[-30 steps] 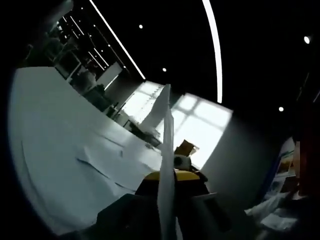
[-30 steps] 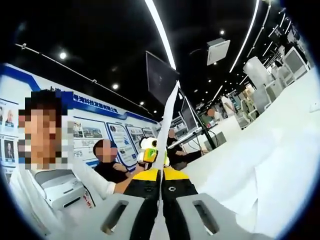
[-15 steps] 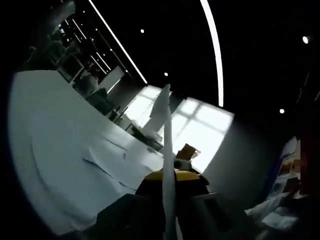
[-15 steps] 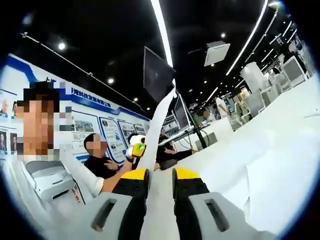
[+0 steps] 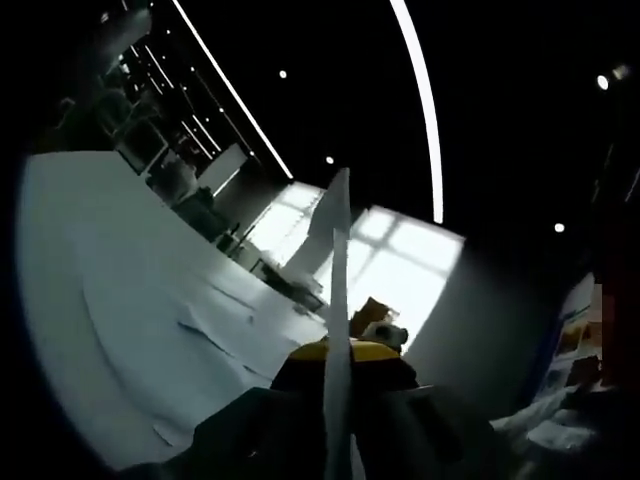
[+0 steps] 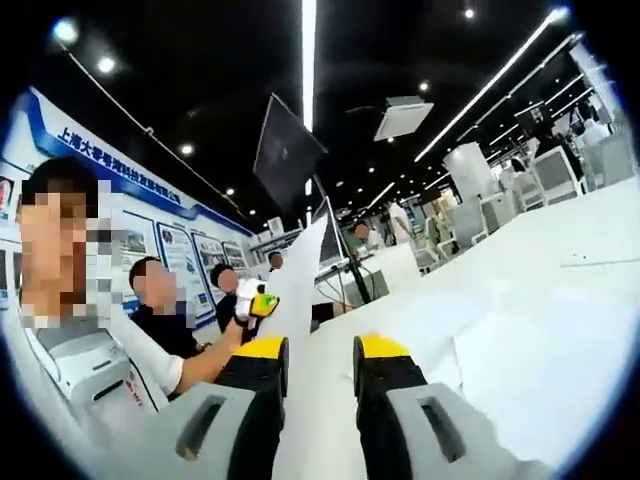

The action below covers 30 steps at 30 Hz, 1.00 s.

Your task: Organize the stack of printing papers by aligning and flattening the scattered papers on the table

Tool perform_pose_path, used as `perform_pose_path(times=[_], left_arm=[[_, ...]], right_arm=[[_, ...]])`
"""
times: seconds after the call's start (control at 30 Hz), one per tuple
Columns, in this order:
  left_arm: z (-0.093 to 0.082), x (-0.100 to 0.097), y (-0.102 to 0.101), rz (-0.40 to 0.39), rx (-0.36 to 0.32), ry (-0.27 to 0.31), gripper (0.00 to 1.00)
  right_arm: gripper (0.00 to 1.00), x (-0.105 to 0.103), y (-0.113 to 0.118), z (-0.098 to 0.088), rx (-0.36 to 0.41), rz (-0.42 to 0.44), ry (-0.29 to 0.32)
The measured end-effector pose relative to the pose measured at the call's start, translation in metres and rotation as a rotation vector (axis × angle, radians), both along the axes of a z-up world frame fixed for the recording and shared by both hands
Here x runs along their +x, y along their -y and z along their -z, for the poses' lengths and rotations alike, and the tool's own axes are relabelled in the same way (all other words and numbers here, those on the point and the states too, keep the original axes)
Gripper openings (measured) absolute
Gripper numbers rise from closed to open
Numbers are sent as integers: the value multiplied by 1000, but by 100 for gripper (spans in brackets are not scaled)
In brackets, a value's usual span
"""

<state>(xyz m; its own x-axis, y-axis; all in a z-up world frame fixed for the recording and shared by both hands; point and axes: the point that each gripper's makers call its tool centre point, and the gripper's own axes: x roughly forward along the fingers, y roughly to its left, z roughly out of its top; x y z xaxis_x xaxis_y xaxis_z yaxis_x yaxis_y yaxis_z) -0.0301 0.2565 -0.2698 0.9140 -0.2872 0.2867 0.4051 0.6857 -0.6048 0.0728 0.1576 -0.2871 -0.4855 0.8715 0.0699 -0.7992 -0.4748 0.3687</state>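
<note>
Papers (image 5: 336, 300) edge-on, clamped in left gripper (image 5: 340, 362); lower part hidden by jaws.

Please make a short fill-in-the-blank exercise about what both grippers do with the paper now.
1. The left gripper is ____ on a sheet seen edge-on.
2. The right gripper has its jaws ____, with paper between them.
3. More papers lie on a ____ table.

Missing words: shut; open; white
</note>
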Motion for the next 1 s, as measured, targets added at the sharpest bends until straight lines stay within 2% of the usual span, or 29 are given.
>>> perform_pose_path(times=[0.1, 0.27, 0.5, 0.83, 1.0], left_arm=[[0, -4, -2, -4, -7, 3, 5], [0, -9, -6, -12, -7, 4, 5], [-2, -11, -5, -15, -8, 11, 5], [2, -16, -13, -37, -10, 9, 5], [11, -18, -20, -60, -10, -4, 5]], right_arm=[[28, -3, 6, -2, -6, 19, 9], [37, 7, 13, 1, -42, 83, 15], [39, 15, 28, 6, -72, 137, 31], [41, 25, 48, 11, -142, 222, 116], [53, 35, 63, 19, -204, 288, 167]])
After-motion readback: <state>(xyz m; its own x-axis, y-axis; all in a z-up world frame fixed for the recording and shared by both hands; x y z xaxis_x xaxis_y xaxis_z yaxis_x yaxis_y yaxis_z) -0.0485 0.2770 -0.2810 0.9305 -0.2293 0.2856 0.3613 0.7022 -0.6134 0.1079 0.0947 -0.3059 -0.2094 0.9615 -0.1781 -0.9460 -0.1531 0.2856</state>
